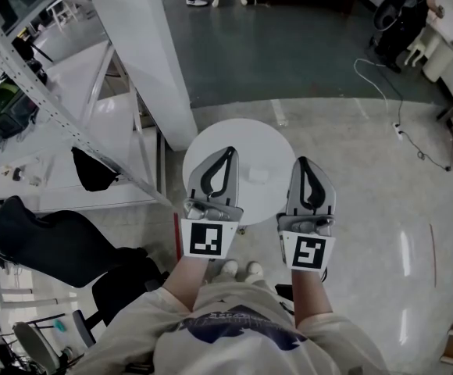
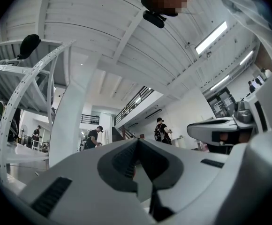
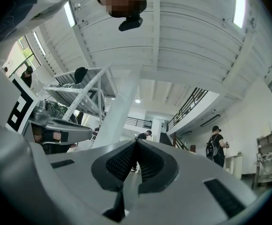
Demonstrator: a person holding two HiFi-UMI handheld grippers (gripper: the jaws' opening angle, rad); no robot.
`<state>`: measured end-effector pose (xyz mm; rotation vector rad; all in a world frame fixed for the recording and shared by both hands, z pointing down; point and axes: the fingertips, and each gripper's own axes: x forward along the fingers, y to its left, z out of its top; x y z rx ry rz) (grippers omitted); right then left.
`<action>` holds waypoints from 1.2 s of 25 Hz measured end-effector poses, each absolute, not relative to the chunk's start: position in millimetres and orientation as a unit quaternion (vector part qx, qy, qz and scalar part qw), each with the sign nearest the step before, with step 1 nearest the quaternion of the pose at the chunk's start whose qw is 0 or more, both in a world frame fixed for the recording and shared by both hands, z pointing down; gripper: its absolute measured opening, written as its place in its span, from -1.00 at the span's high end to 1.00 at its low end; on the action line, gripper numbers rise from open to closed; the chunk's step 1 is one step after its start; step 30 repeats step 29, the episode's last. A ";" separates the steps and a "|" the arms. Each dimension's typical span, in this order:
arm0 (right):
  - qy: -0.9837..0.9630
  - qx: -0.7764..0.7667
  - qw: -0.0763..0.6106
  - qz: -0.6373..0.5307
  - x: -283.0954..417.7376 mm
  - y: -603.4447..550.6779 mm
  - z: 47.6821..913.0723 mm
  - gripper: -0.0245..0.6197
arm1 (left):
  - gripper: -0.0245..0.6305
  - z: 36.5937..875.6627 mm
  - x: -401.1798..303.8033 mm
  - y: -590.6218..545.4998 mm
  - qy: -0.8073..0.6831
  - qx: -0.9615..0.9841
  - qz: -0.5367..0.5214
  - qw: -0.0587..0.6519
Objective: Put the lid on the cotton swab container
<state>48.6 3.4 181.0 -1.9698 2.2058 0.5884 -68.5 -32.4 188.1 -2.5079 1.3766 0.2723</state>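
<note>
The 2 grippers hang side by side above a round table (image 1: 250, 137), the left gripper (image 1: 229, 151) over its left part and the right gripper (image 1: 302, 162) over its right edge, well apart. Between them a small object (image 1: 258, 176) lies on the tabletop. The person's shoes (image 1: 240, 270) stand on the floor at the table's near edge, below and between the grippers. A column (image 1: 144, 53) rises just behind the table to the left, and a metal rack (image 1: 23, 69) stands further left. A chair (image 1: 55, 241) sits at the near left. A cable (image 1: 383, 84) lies on the floor far right.
</note>
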 end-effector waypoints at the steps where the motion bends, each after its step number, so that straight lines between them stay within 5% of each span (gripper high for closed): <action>1: 0.730 -0.651 0.062 0.196 48.6 2.7 181.1 0.90 | 0.93 188.4 -68.3 -32.7 0.475 -0.865 0.093 0.134; 30: 0.730 -0.652 0.022 0.201 51.0 -0.3 191.5 0.90 | 0.93 191.8 -63.8 -31.5 0.481 -0.862 0.086 0.138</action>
